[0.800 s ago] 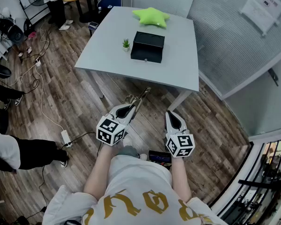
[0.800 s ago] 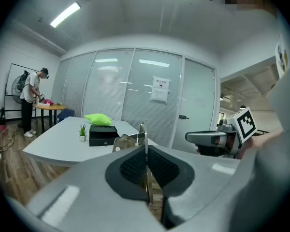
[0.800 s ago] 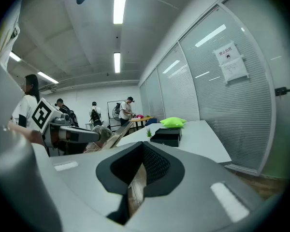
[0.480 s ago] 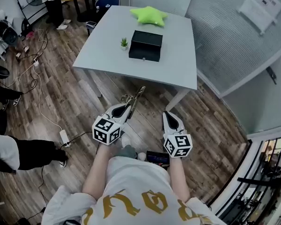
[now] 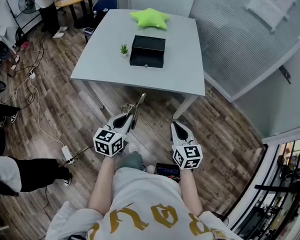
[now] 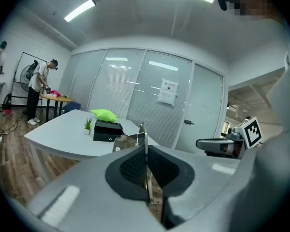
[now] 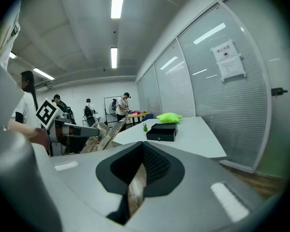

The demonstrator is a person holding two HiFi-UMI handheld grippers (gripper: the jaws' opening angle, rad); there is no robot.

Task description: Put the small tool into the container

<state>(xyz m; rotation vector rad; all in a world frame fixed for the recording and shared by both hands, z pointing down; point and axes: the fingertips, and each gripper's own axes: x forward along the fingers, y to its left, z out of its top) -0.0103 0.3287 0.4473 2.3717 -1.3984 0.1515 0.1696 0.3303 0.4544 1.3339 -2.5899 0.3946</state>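
Metal shows between the closed jaws of the left gripper (image 5: 128,119): the small tool (image 5: 136,106), thin and silvery, is pinched by the dark pads and sticks out forward past the jaw tips, tilted up toward the table (image 5: 187,66). In the left gripper view the tool's flat edge runs straight along the line where the two pads meet, with a wider looped part just beyond them. The right gripper (image 5: 178,129) is held beside it, a little apart – its jaws are drawn together at the tips and grip nothing; only a sliver of wooden floor (image 5: 90,109) shows through the slit behind them.

Both grippers hang over the floor, short of the table's near edge. The container (image 5: 148,51), a black box, sits on the grey tabletop well apart from the tool, so the tool is not in it. A small potted plant (image 5: 123,49) stands just beside the box on its left, and a green star-shaped cushion (image 5: 149,18) lies farther back – near the far edge
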